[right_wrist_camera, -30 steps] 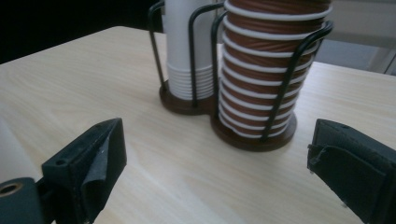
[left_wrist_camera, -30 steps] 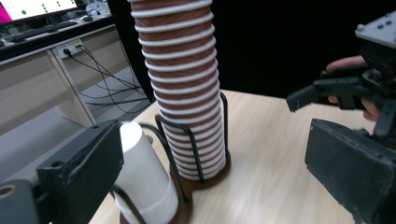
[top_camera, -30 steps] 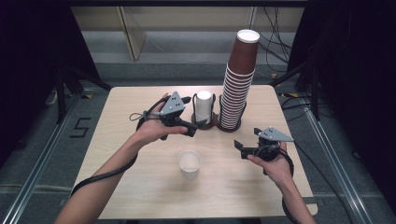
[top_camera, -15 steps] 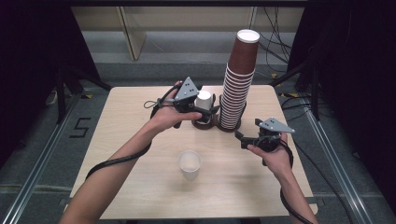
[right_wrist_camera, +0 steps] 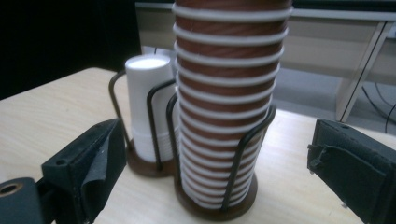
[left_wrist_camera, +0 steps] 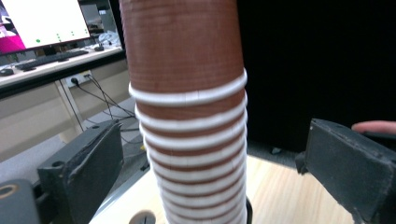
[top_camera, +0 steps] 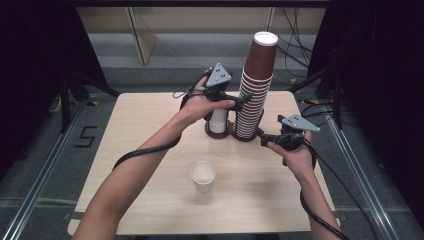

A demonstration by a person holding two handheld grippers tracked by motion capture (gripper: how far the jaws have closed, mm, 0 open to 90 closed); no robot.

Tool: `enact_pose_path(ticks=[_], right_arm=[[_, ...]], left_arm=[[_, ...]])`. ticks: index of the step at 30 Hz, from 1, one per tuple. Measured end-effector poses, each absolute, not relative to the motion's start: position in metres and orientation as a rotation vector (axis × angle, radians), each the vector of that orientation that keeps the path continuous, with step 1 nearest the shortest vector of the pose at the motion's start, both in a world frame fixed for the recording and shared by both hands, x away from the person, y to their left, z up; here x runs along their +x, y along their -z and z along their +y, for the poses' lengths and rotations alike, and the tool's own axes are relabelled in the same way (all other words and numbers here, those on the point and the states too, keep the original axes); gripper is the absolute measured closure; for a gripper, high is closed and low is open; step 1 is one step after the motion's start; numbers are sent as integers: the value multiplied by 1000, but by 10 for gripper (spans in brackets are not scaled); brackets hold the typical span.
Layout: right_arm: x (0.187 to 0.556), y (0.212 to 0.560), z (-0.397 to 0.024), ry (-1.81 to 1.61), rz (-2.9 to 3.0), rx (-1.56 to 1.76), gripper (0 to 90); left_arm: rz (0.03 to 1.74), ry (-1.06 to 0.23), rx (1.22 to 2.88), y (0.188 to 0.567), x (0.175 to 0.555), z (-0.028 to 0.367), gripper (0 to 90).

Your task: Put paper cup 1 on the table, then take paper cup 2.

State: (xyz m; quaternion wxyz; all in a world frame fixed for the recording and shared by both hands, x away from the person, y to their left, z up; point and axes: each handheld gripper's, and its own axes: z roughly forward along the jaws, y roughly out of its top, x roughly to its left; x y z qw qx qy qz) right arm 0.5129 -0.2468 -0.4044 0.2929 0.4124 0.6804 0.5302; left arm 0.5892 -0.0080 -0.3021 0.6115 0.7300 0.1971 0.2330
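A tall stack of brown paper cups (top_camera: 256,92) stands in a black wire holder (right_wrist_camera: 238,158) at the back middle of the table. My left gripper (top_camera: 241,101) is raised beside the stack's middle. In the left gripper view the brown stack (left_wrist_camera: 191,116) stands between its open jaws, with a gap on each side. My right gripper (top_camera: 265,138) is open, low and just right of the stack's base. In the right gripper view the brown stack (right_wrist_camera: 226,107) rises ahead of its jaws, untouched. A short stack of white cups (top_camera: 217,121) sits in a second holder left of the brown stack.
A single white cup (top_camera: 203,176) stands upright on the wooden table (top_camera: 150,150) toward the front middle. Cables trail from both grippers across the table. Behind the table stand a low shelf and more cables.
My left hand has risen and moved right, from beside the white cups to the brown stack. My right hand has lifted and moved up toward the stack's base. Both pairs of jaws stay open.
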Motion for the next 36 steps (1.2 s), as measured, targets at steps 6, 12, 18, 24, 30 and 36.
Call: enact_pose_path(ticks=[6,12,18,24,30,36], right_arm=[[525,369,-256,-1425,1744,1051,54],[539,317,-267,-1447,1656,1018,58],[557,276,-258,-1476,1646,976,53],[577,256,-236,-1486,1690,968,37],[593,251,-221,-1460,1710,975,31],[606,252,-215,-1450,1720,999,47]], left_arm=[[481,-554,1679,306,598,-18,52],[518,-552,1683,320,612,-24,69],[577,-464,1616,319,621,-26,71],[587,-450,1618,317,624,-33,70],[590,-446,1633,318,626,-41,72],[592,-449,1636,318,628,-42,65]])
